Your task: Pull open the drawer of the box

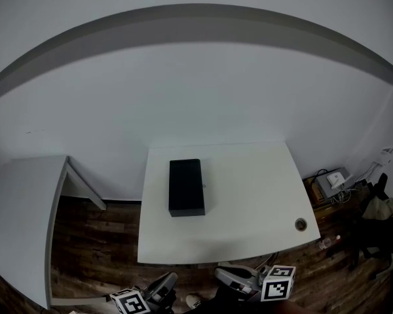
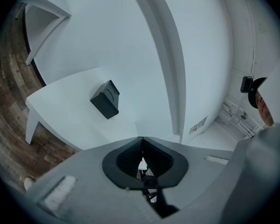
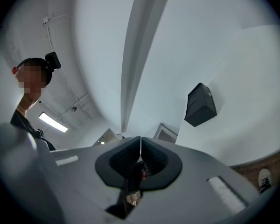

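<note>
obstacle: black box left of centre on white table | free: open tabletop right of and before it | rear: wall | left: floor gap, then second table

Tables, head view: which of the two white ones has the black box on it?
The centre table; the black box sits on its left half. The other table, at the picture's left edge, doesn't carry it.
</note>
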